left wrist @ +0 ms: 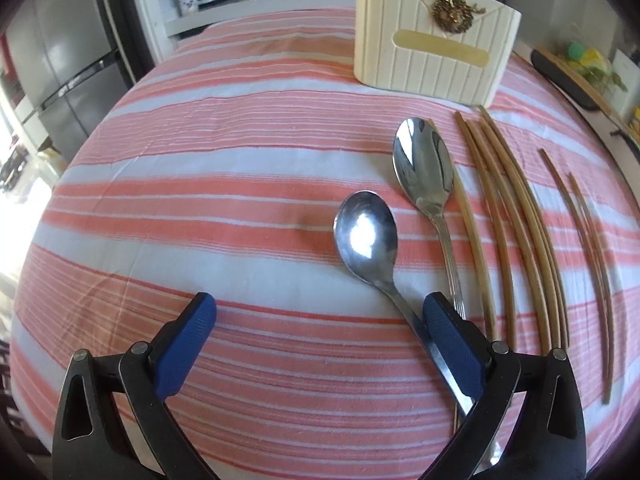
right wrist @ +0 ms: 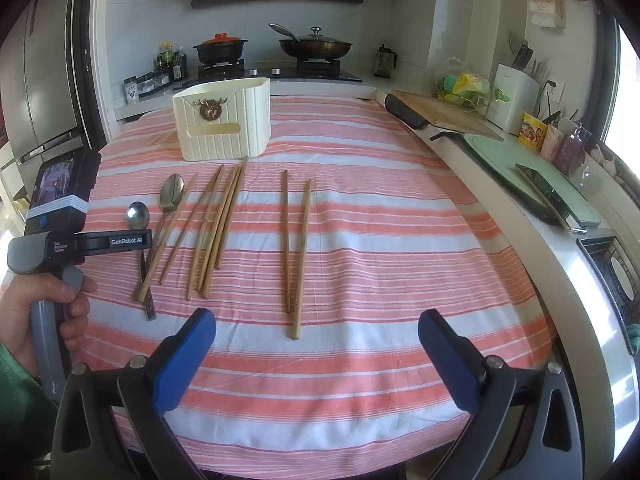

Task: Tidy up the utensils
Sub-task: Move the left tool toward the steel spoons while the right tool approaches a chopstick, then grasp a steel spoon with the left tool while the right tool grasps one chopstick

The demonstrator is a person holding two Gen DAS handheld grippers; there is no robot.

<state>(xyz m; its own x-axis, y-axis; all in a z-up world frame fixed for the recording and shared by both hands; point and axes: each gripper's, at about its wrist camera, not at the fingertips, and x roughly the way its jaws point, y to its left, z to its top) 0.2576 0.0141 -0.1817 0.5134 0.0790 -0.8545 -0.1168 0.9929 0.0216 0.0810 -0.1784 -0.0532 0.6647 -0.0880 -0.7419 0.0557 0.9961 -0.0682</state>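
Striped cloth [right wrist: 380,240] covering the counter. Cream utensil holder [right wrist: 224,124] standing upright at its far end. Left hand-held gripper [left wrist: 320,322], jaws spread wide and holding nothing, low over the handle of the smaller spoon [left wrist: 366,236]; its right finger [left wrist: 452,344] lies just beside that handle. Right hand-held gripper [right wrist: 316,334], also wide open and empty, near the separate pair of chopsticks [right wrist: 296,244]. Larger spoon [left wrist: 424,168] and a loose bundle of chopsticks [left wrist: 508,220] between spoons and pair.

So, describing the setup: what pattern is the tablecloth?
Coral-pink and white stripes on the tablecloth, clearest in the right wrist view.
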